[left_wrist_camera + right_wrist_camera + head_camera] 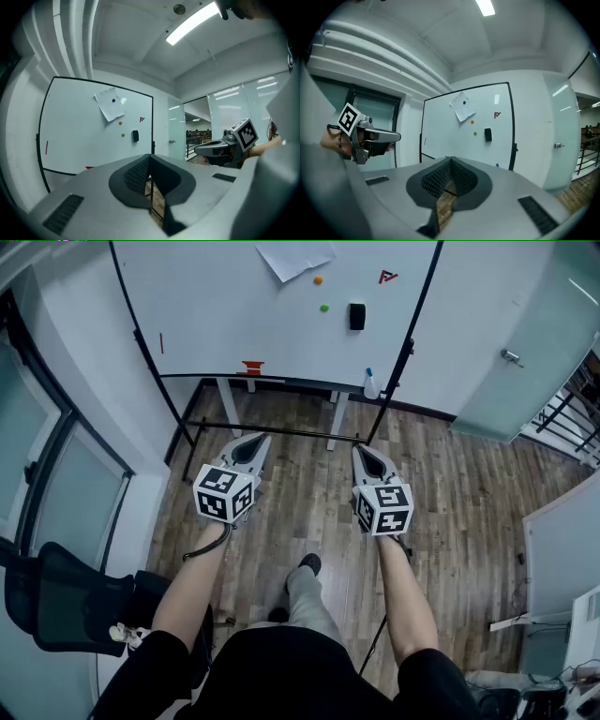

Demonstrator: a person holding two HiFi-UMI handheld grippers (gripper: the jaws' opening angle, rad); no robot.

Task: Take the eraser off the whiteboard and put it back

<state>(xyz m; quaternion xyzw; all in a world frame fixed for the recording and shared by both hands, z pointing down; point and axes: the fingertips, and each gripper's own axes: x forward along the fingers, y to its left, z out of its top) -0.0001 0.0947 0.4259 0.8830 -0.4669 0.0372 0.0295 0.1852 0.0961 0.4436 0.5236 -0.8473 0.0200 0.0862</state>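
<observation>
Plainly, both pairs of jaws are clenched on nothing, with the left gripper (pixel 251 446) and right gripper (pixel 367 457) held side by side. Well ahead of their tips, the black eraser (pixel 357 316) sticks to the whiteboard (pixel 216 315). Only the head view shows the office chair (pixel 56 601). The gripper views alone catch the ceiling light (pixel 192 22).

We wear a black short-sleeved top (pixel 281 673), grey trousers (pixel 311 604) and dark shoes (pixel 309 564). Our left gripper (pixel 260 440) and right gripper (pixel 362 450) are pale grey shells, with black ribbed pads (pixel 136 176) ahead of each white cube (pixel 225 493) with black square markers. A dark cable (pixel 208 546) loops behind the left cube.
</observation>
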